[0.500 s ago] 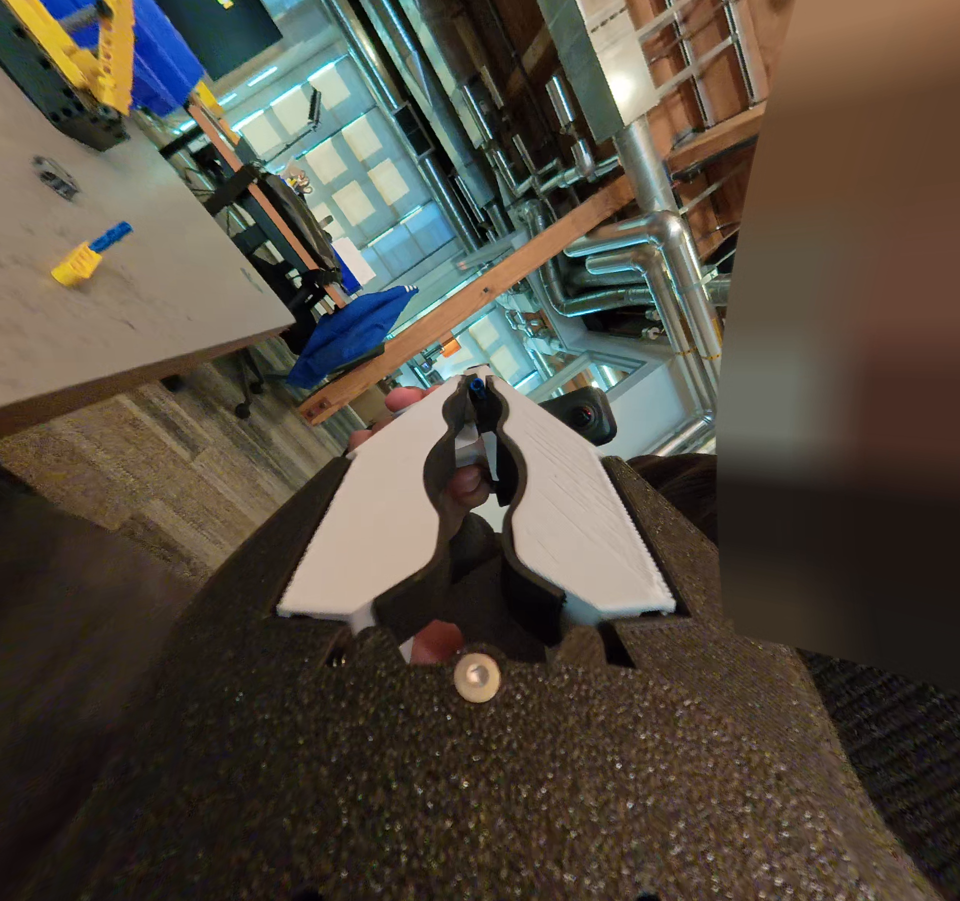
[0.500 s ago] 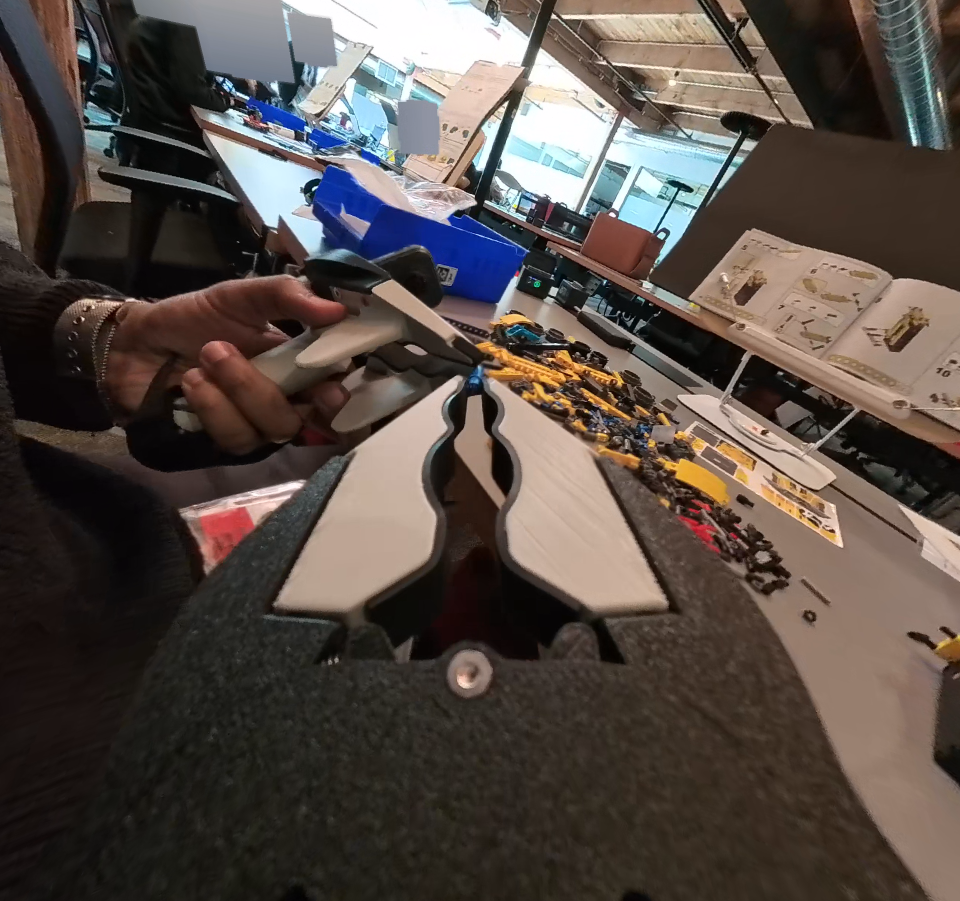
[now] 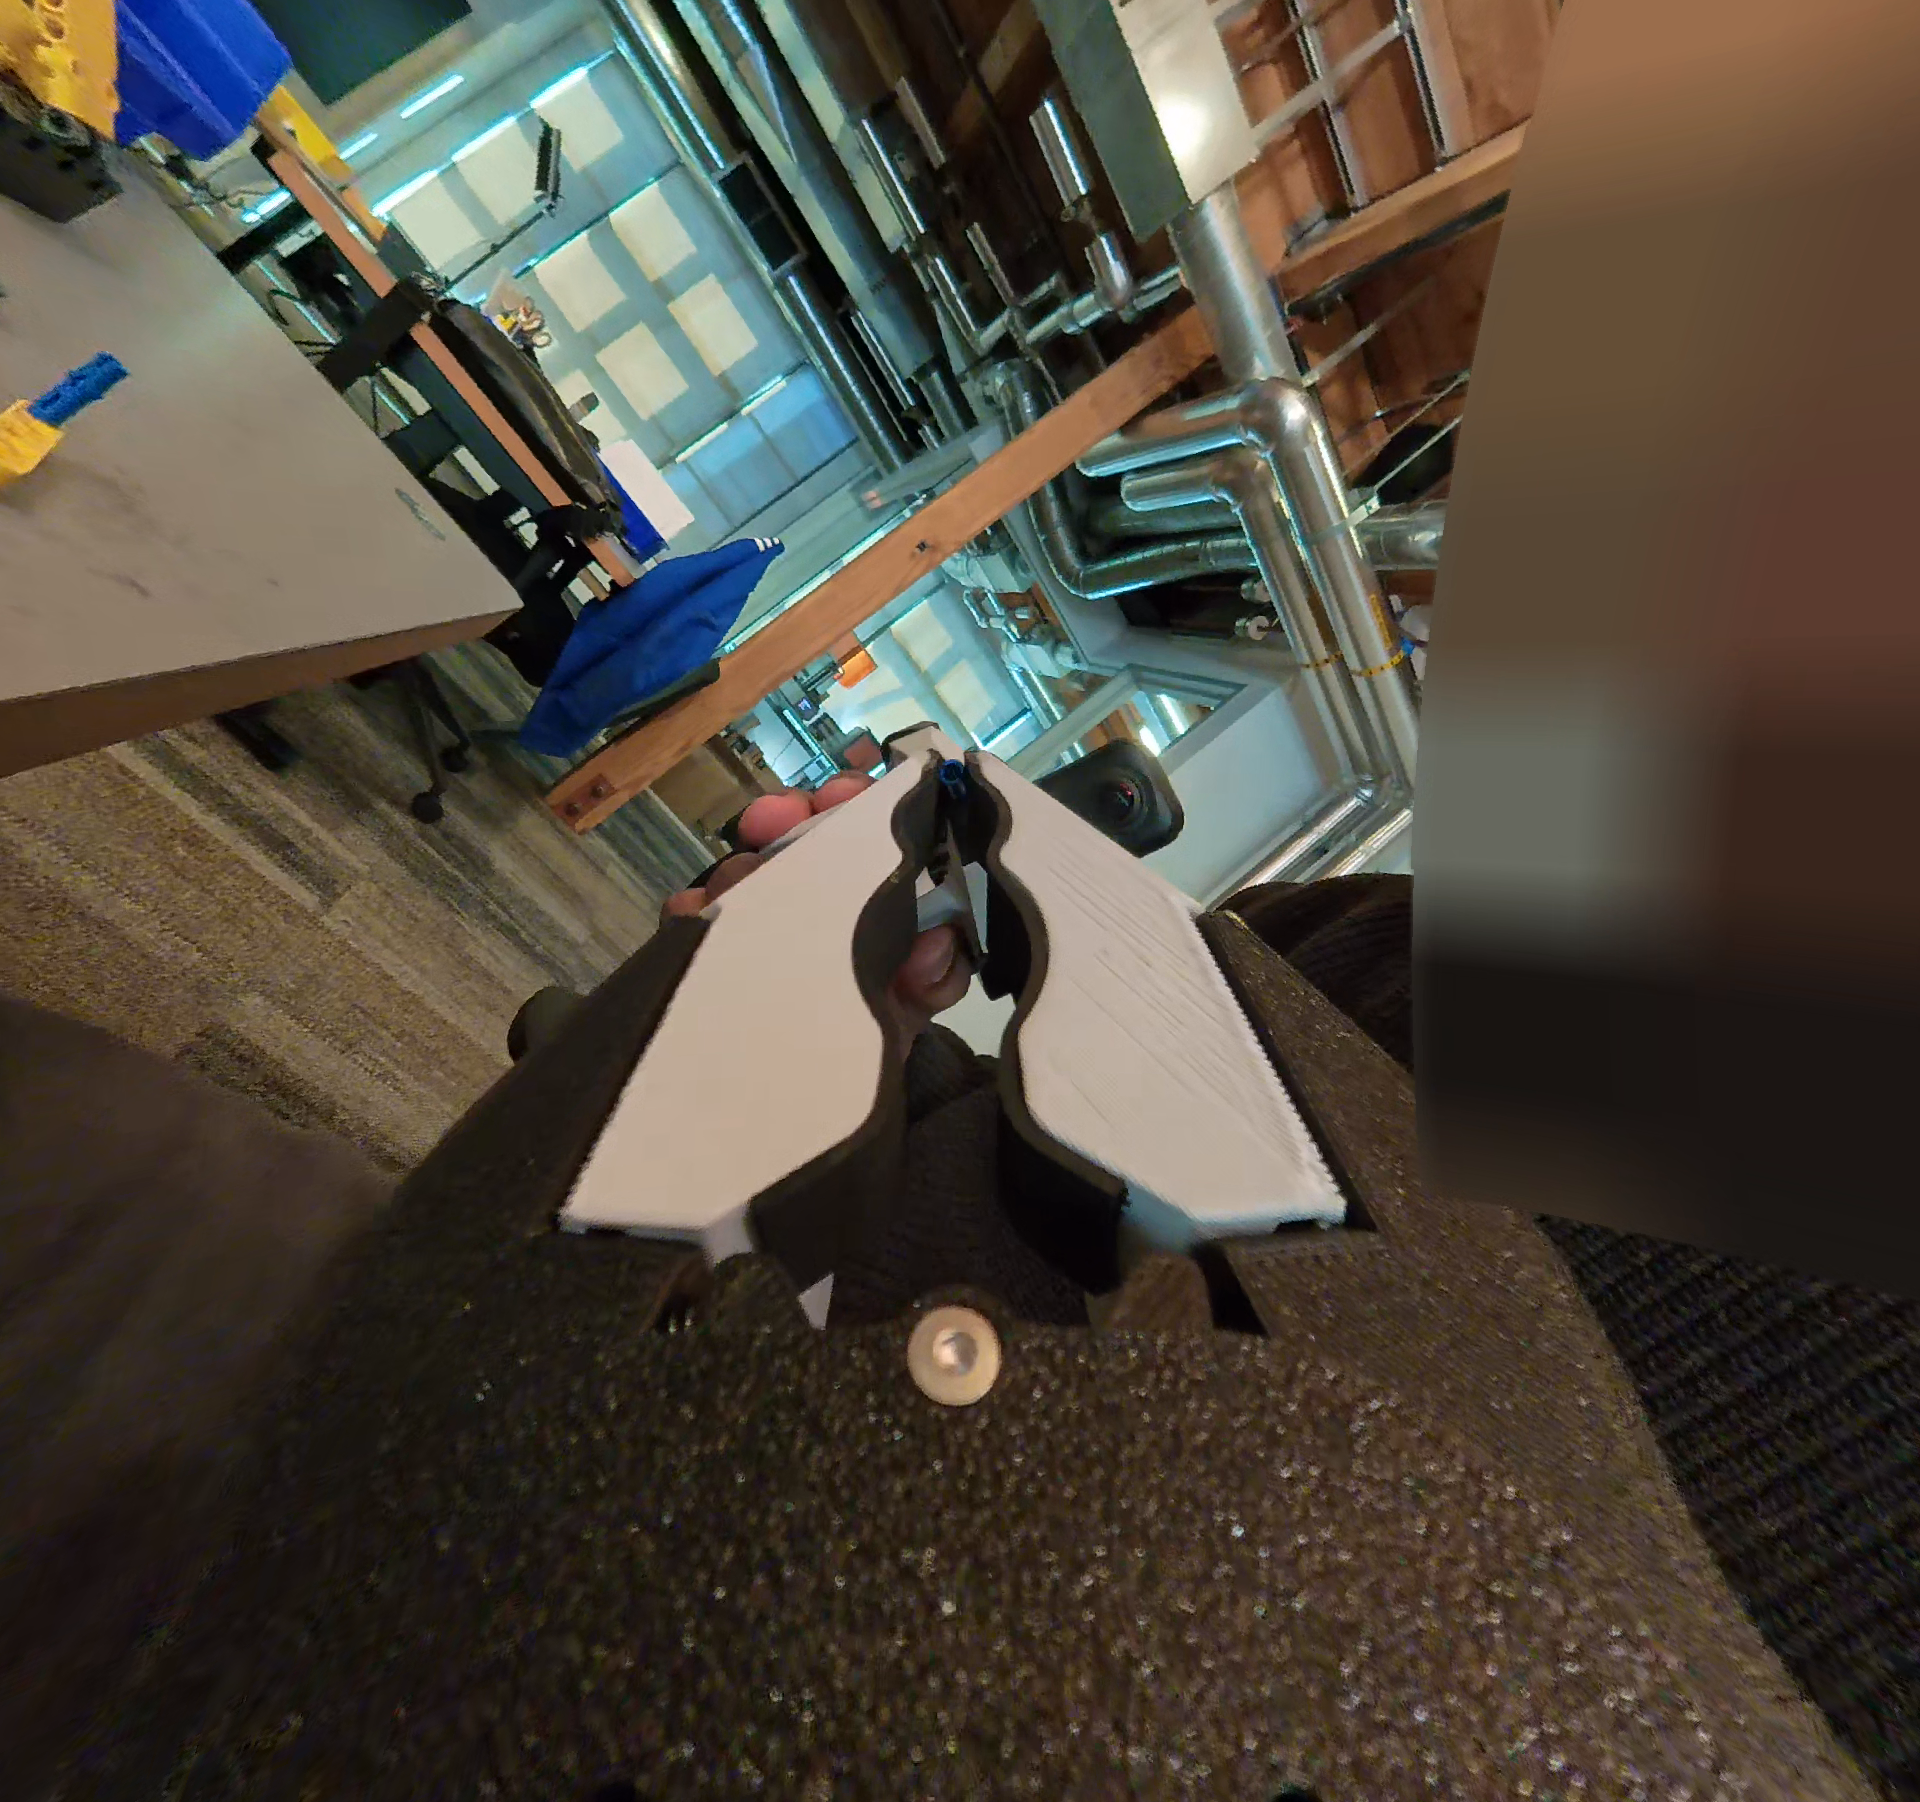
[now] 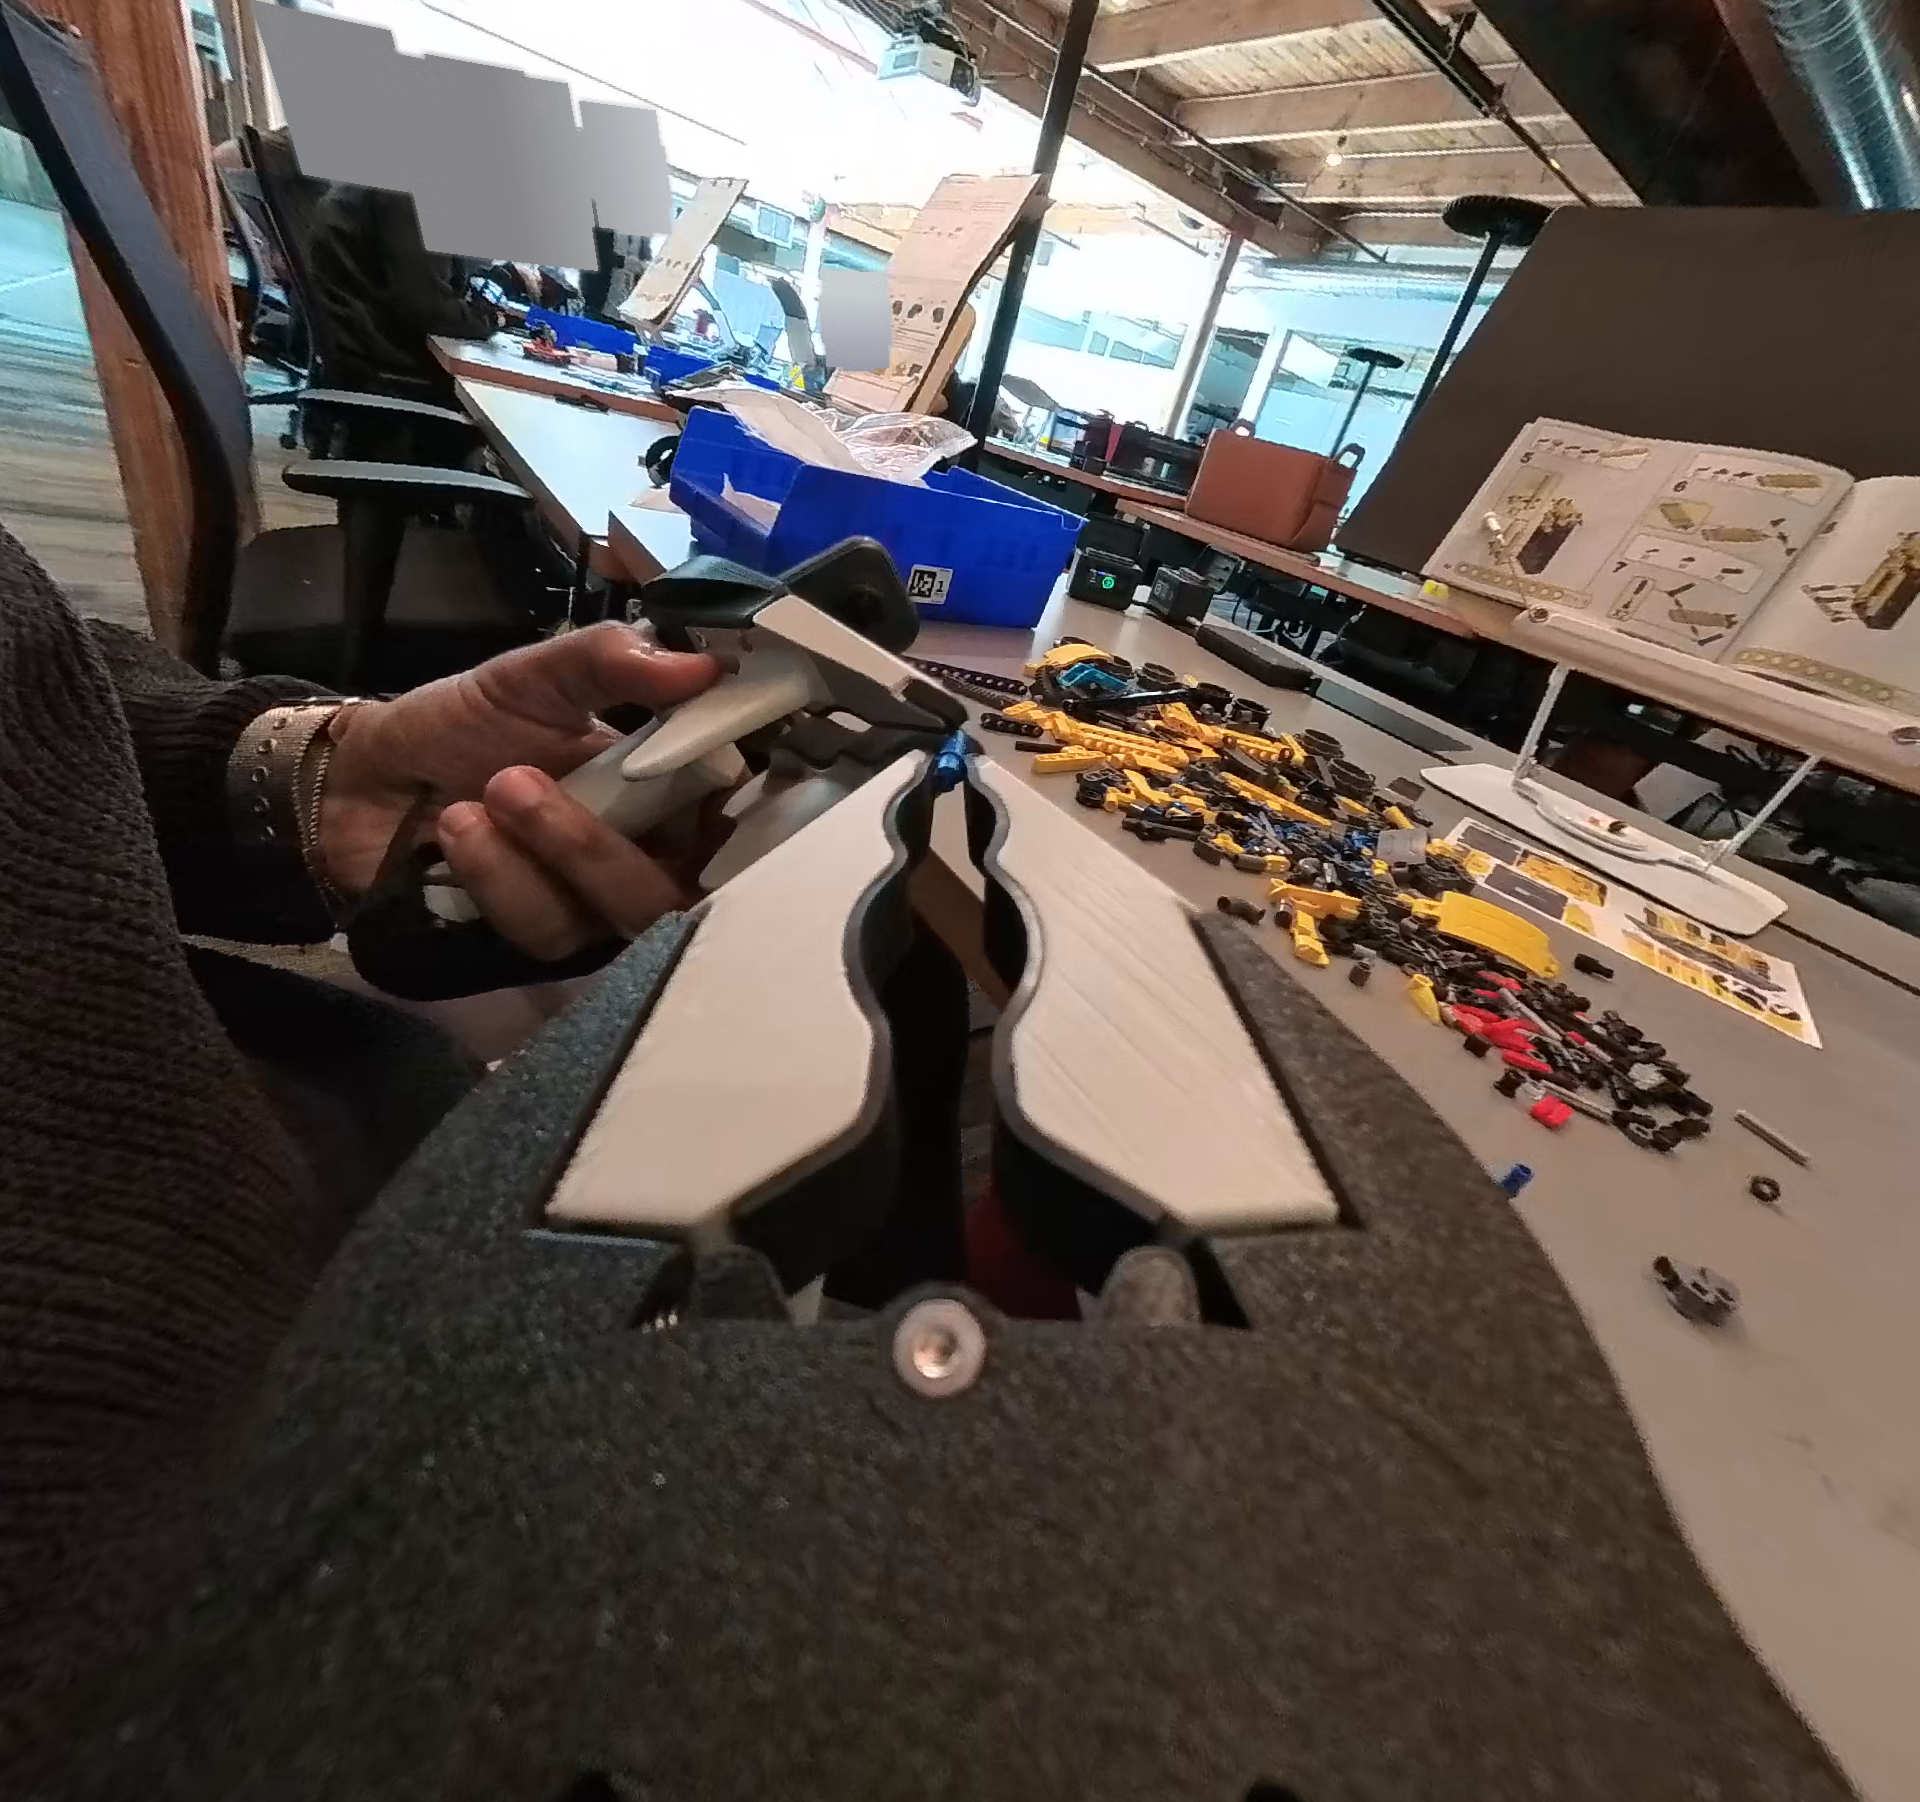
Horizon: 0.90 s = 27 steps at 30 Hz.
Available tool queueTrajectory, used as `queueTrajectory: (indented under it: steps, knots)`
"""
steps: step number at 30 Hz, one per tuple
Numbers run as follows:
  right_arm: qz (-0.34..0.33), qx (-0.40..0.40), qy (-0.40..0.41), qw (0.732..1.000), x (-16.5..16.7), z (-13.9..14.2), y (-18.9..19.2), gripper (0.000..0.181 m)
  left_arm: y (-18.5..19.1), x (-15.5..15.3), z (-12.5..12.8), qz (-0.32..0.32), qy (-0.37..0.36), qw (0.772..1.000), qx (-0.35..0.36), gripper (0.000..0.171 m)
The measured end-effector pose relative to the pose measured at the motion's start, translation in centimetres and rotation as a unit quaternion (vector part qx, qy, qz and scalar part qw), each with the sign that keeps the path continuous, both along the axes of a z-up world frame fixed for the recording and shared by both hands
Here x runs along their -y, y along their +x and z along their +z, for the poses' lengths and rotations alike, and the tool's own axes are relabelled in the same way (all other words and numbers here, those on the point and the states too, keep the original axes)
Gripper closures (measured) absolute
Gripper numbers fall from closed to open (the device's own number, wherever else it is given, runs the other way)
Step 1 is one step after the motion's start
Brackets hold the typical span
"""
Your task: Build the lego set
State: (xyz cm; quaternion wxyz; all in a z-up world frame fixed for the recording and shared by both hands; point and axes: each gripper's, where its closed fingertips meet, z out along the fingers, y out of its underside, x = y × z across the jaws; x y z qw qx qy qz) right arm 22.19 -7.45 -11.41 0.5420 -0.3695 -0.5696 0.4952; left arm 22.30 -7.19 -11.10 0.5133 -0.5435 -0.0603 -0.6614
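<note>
My left gripper (image 3: pixel 950 767) and my right gripper (image 4: pixel 945 765) meet tip to tip in the air off the table's near edge. A small blue pin (image 4: pixel 948 761) sits between the right gripper's narrow tips. The same pin (image 3: pixel 948 773) shows between the left gripper's tips. Both pairs of jaws are closed down on it. In the right wrist view a hand (image 4: pixel 499 765) holds the left gripper, which comes in from the left with its tip on the pin. In the left wrist view the right gripper's camera (image 3: pixel 1127 796) shows just behind the tips.
A grey table (image 4: pixel 1766 1389) carries a pile of yellow, black and red building parts (image 4: pixel 1299 817), a blue bin (image 4: pixel 883 526) and an open instruction booklet on a stand (image 4: pixel 1683 547). A yellow and black model (image 3: pixel 62 69) stands on the table. An office chair (image 4: pixel 395 505) stands at the left. Left and right tips are no more than a few centimetres apart.
Both grippers stay tip to tip on the blue pin. The views have shifted slightly, so the pair has moved a little together.
</note>
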Motion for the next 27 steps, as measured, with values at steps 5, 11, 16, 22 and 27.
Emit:
queueTrajectory:
  steps: [5,11,16,22,27]
  knots:
    - [-0.016,0.001,0.031,0.999,-0.4,-0.5,-0.4,0.172,-0.4,-0.5,-0.6,0.006,-0.017,1.0,0.015,0.169]
    - [-0.037,0.015,0.092,0.995,-0.9,-1.4,-0.7,0.164,-0.6,-1.1,-2.0,0.0,-0.05,0.998,0.026,0.168]
    - [-0.023,0.026,0.108,0.994,-1.0,-1.9,-0.7,0.165,-0.2,-1.1,-2.2,-0.012,-0.056,0.998,0.026,0.169]
    - [-0.009,0.032,0.118,0.992,-0.9,-2.1,-0.5,0.175,-0.1,-1.2,-2.3,-0.017,-0.059,0.998,0.032,0.169]
    - [-0.007,0.04,0.119,0.992,-0.9,-2.4,-0.6,0.175,0.0,-1.1,-2.6,-0.02,-0.061,0.997,0.032,0.168]
